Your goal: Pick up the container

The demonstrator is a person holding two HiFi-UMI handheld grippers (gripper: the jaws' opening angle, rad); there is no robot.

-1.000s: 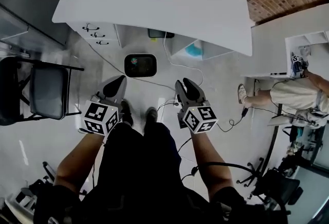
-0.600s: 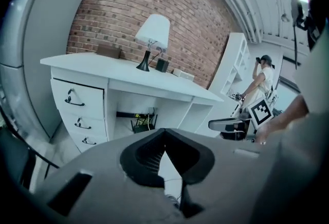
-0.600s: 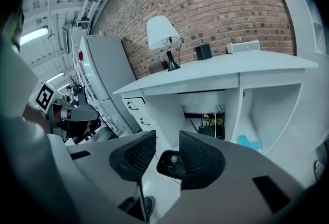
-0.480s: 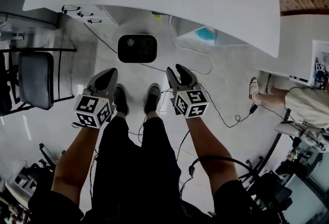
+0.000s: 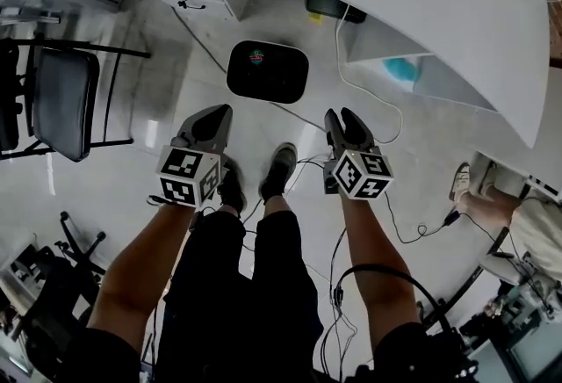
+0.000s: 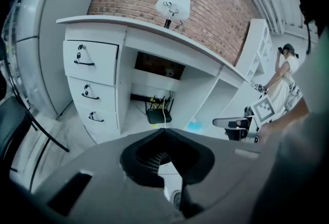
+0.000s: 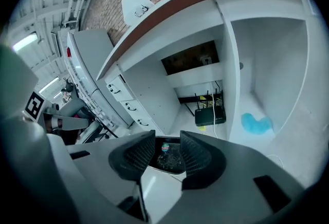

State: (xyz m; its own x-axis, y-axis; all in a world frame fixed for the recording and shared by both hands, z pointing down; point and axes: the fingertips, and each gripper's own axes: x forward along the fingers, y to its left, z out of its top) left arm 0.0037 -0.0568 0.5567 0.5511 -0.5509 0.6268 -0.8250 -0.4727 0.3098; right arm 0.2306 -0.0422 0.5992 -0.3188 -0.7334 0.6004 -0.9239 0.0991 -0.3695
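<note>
A black, rounded-rectangular container point(image 5: 268, 71) with a small coloured sticker on top is seen lying on the pale glossy floor point(image 5: 167, 100), ahead of both grippers and touched by neither. The right gripper point(image 5: 344, 119) is held empty, its jaws apart and opening, with the container framed beyond the gap. The left gripper point(image 5: 215, 116) is held with its jaw tips together on nothing.
</note>
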